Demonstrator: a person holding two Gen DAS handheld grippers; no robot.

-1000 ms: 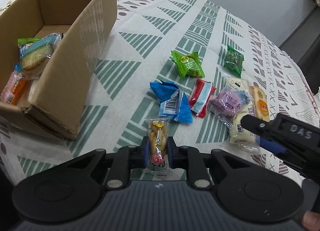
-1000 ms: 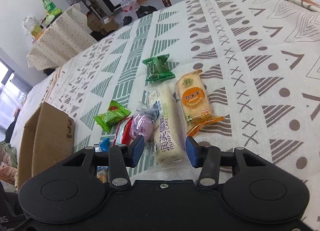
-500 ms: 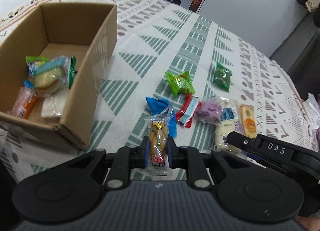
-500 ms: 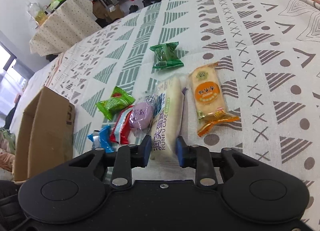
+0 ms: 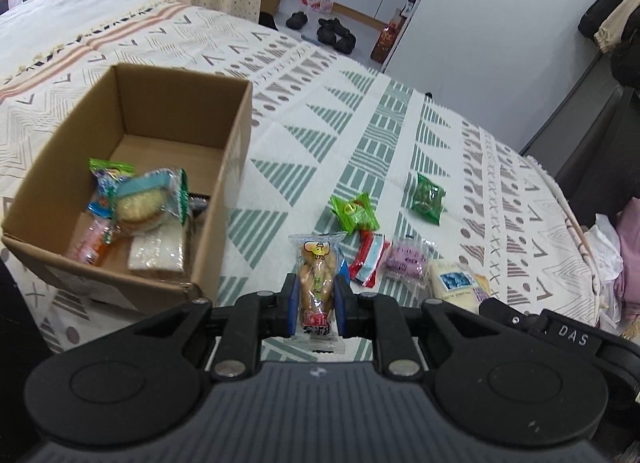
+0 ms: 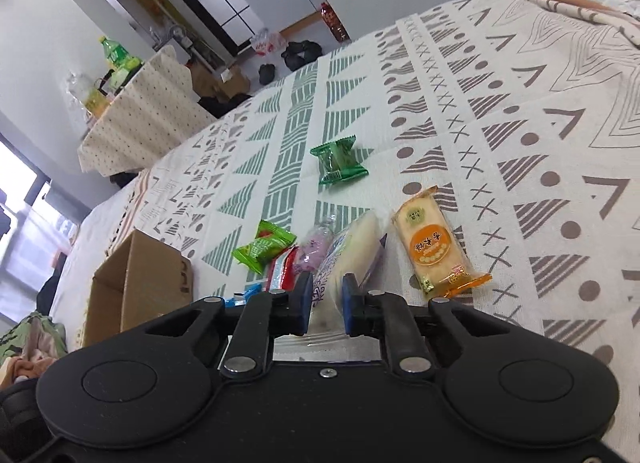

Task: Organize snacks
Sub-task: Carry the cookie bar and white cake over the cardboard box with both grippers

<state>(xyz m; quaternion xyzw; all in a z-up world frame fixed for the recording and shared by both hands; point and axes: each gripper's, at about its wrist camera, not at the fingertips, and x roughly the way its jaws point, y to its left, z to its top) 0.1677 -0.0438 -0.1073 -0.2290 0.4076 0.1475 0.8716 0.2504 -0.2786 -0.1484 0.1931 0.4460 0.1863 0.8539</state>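
Observation:
My left gripper (image 5: 316,305) is shut on a clear-wrapped yellow biscuit snack (image 5: 317,279) and holds it above the cloth, just right of the open cardboard box (image 5: 236,151), which holds several snacks. My right gripper (image 6: 327,303) is shut on a long white cake pack (image 6: 352,251) that lies on the cloth; the pack also shows in the left wrist view (image 5: 452,281). Around it lie an orange cracker pack (image 6: 430,245), a purple snack (image 6: 316,247), a red snack (image 5: 370,257), a light green snack (image 5: 354,215) and a dark green snack (image 6: 338,161).
The patterned cloth (image 5: 360,135) covers a bed-like surface. A blue snack (image 6: 240,295) shows behind my right gripper's left finger. The box also shows at the left in the right wrist view (image 6: 136,283). Pink and white fabric (image 5: 616,263) lies at the right edge.
My left gripper has risen and pulled back with the biscuit snack, bringing the box interior into view. My right gripper has closed from open onto the white cake pack.

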